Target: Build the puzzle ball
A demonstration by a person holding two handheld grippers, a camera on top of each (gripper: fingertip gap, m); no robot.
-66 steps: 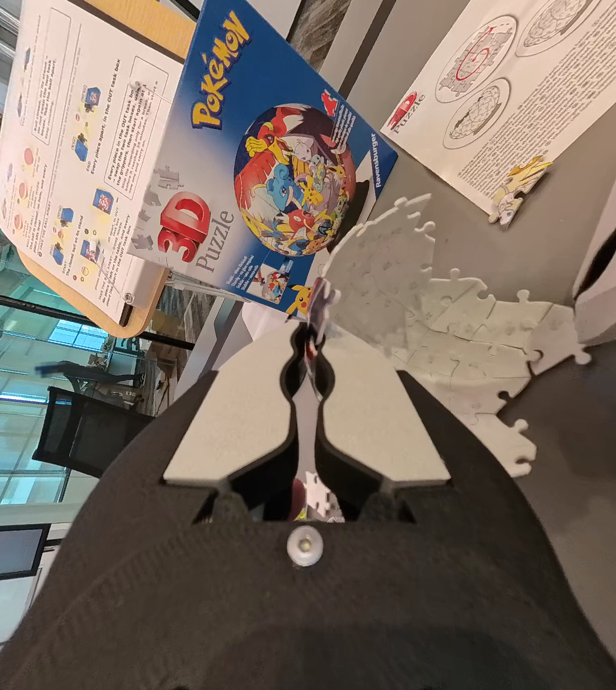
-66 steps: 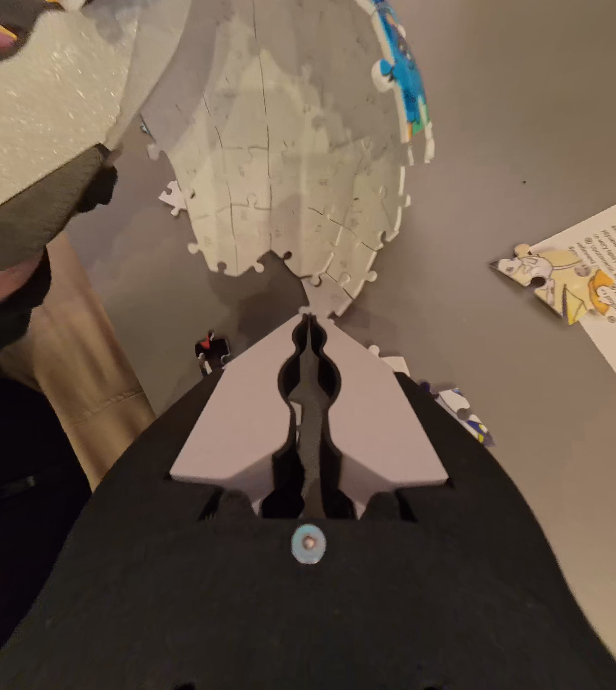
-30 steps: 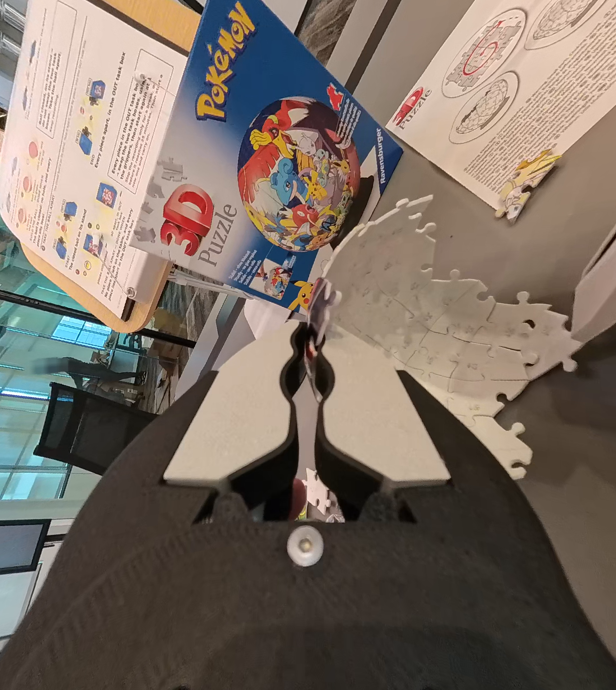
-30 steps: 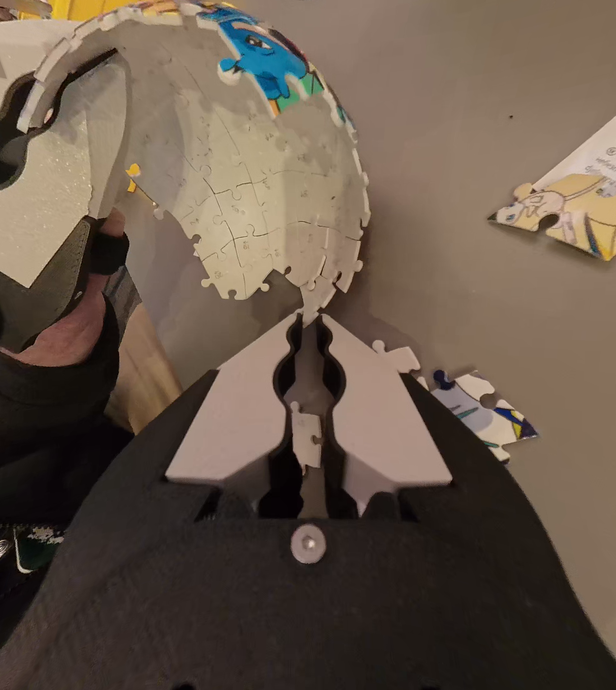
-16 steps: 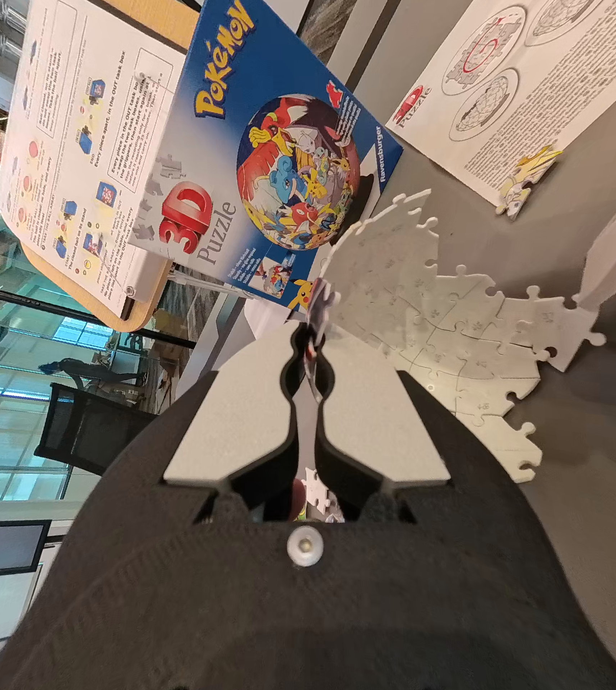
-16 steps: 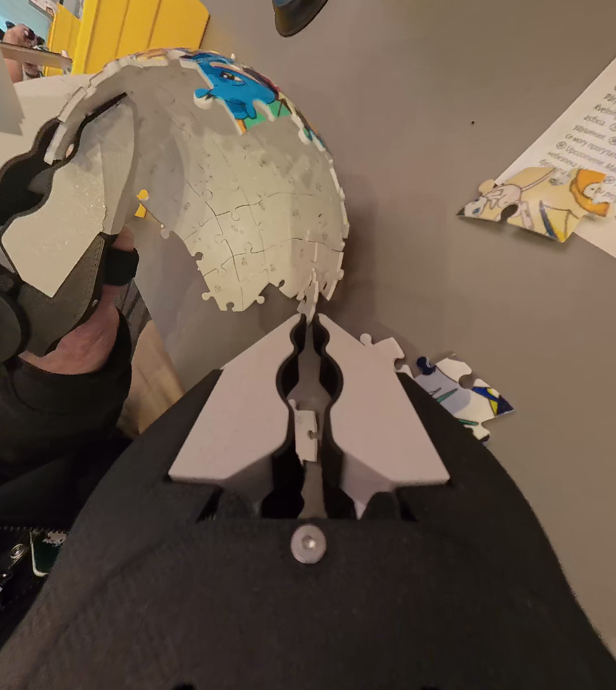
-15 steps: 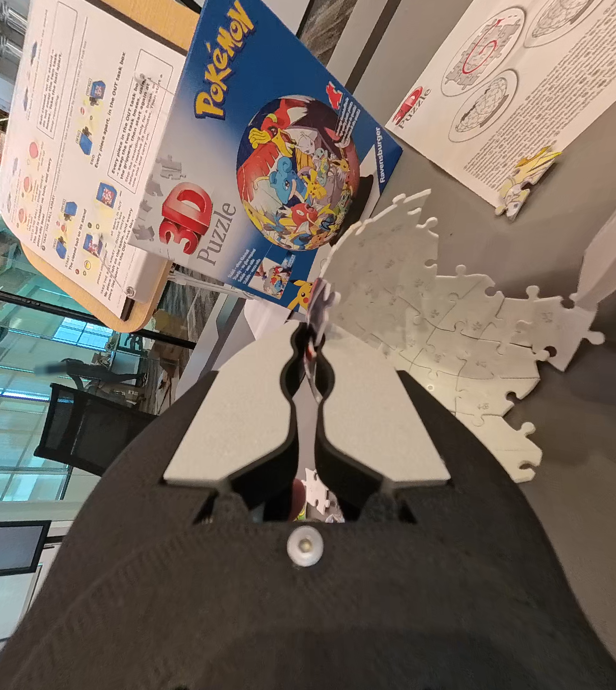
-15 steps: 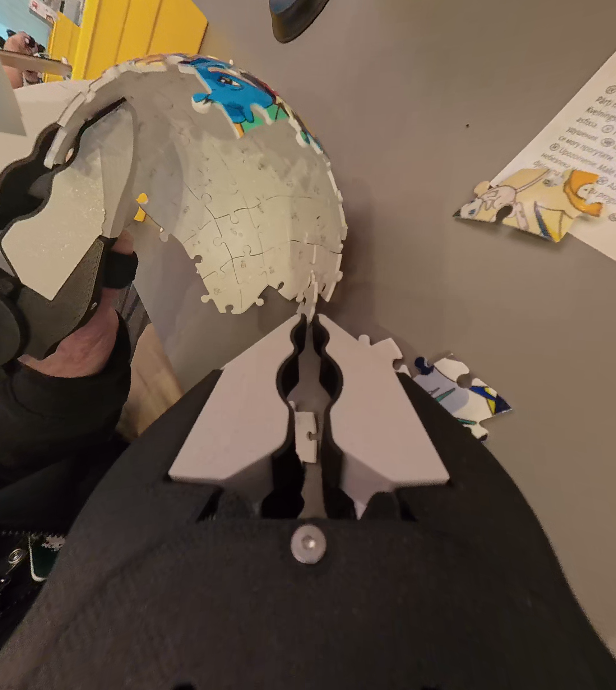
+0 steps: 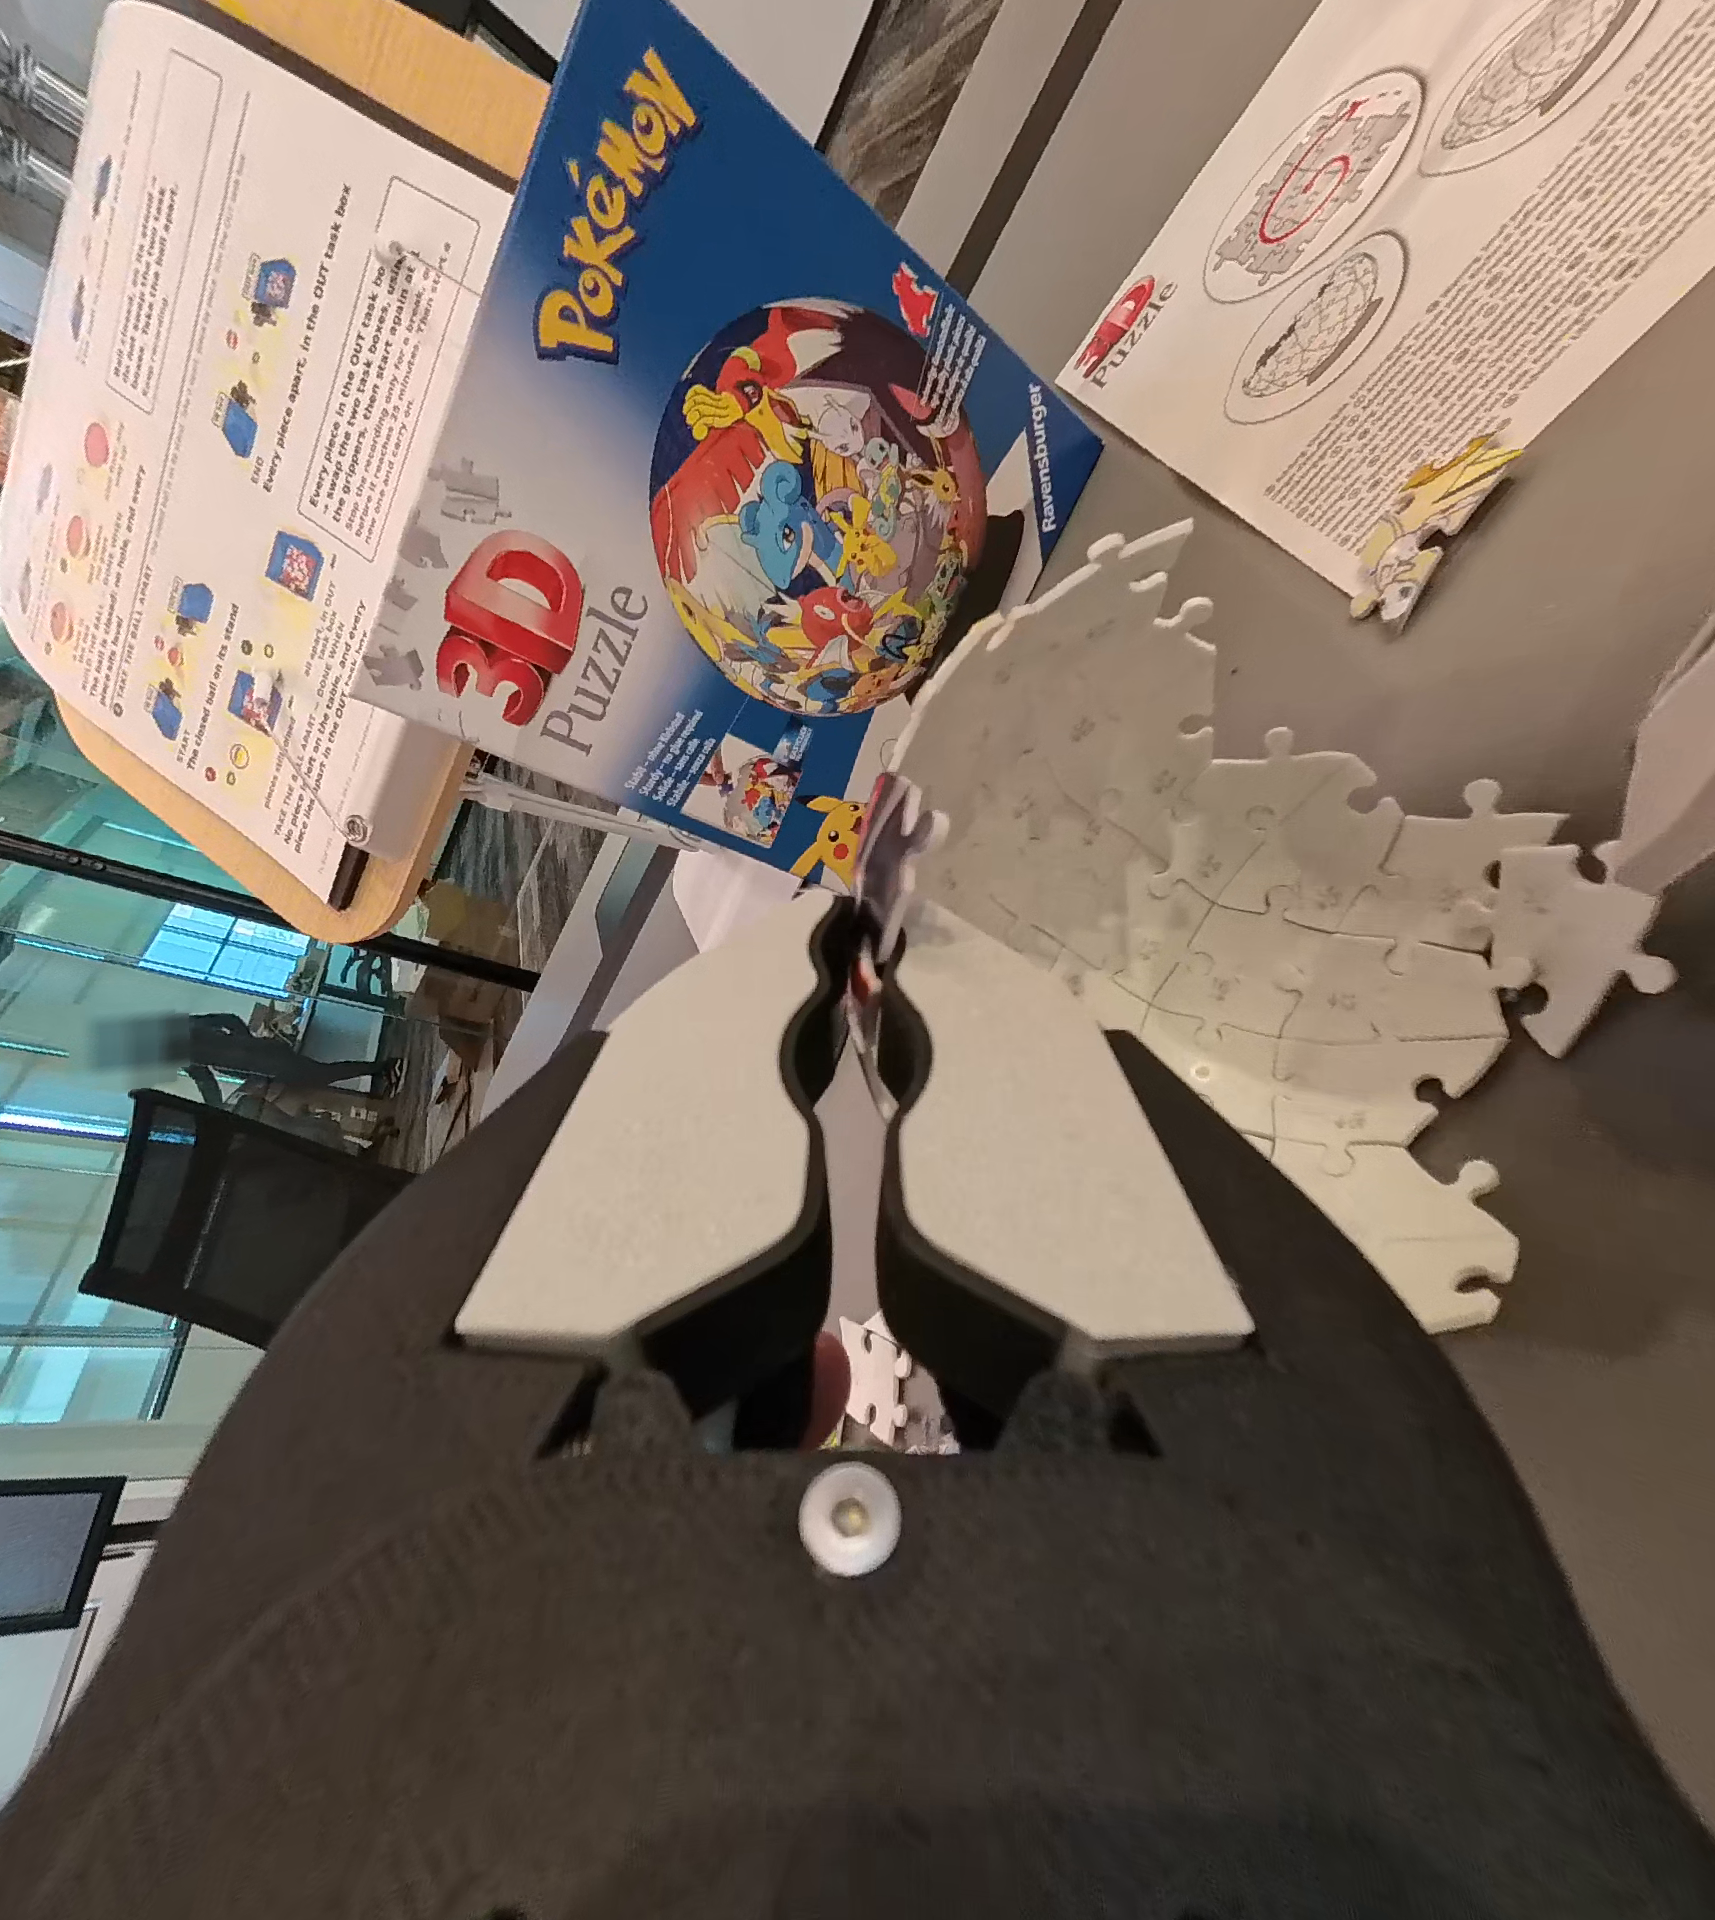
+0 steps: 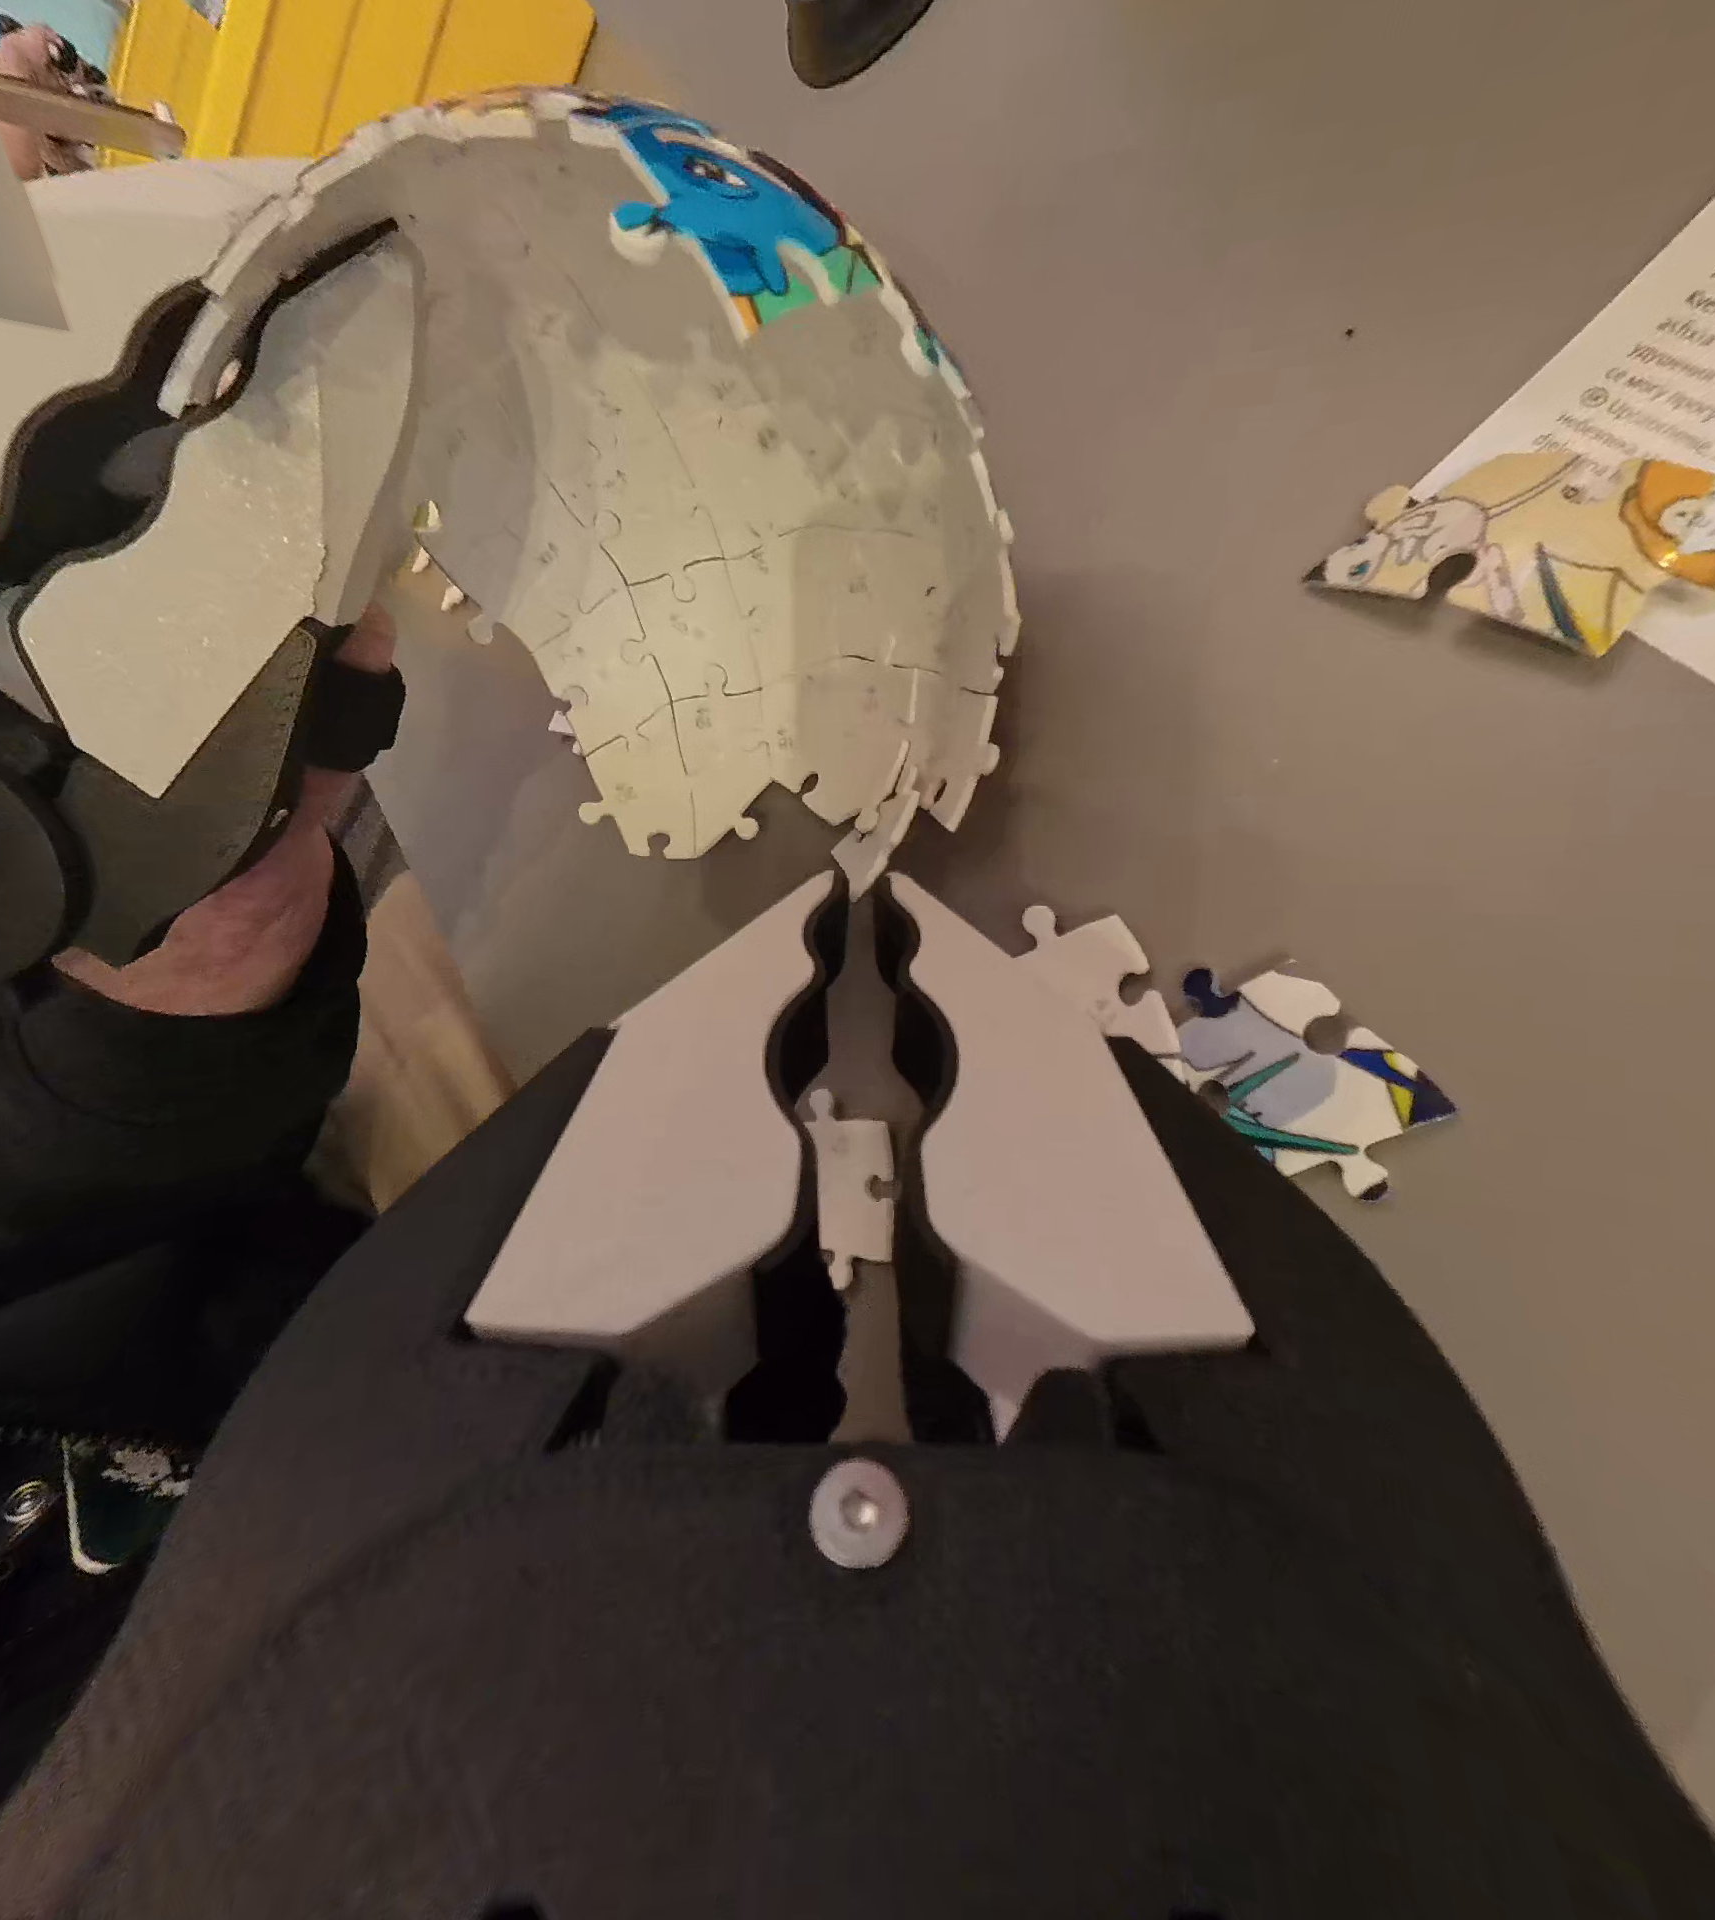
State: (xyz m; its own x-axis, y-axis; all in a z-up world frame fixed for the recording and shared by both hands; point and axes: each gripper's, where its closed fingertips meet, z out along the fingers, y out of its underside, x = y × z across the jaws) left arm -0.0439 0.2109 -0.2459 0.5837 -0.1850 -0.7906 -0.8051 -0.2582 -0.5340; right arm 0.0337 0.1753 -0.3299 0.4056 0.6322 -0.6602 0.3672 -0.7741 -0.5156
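Observation:
The partial puzzle ball [image 10: 728, 540] is a curved shell held above the grey table, white inner side toward both cameras, with a coloured blue part [image 10: 728, 218] at its top. My left gripper [image 9: 858, 925] is shut on the shell's rim; it also shows in the right wrist view [image 10: 240, 312]. My right gripper [image 10: 858, 894] is closed on a white puzzle piece [image 10: 863, 852] at the shell's lower edge. In the left wrist view that piece [image 9: 1580, 935] sticks out at the shell's right end. Another white piece [image 10: 853, 1184] shows in the gap between the right fingers.
Loose pieces lie on the table [image 10: 1352, 831]: a yellow one [image 10: 1518, 551] on the instruction sheet [image 9: 1455, 260], a blue-white one [image 10: 1289, 1081] and a white one [image 10: 1092, 966]. The puzzle box [image 9: 728, 488] and a clipboard sheet [image 9: 209, 468] stand behind. Left tips to right tips: about 12 cm.
Over two seconds the right gripper drew back and swung, so more of the shell and the left gripper show. In the last half second almost nothing moved.

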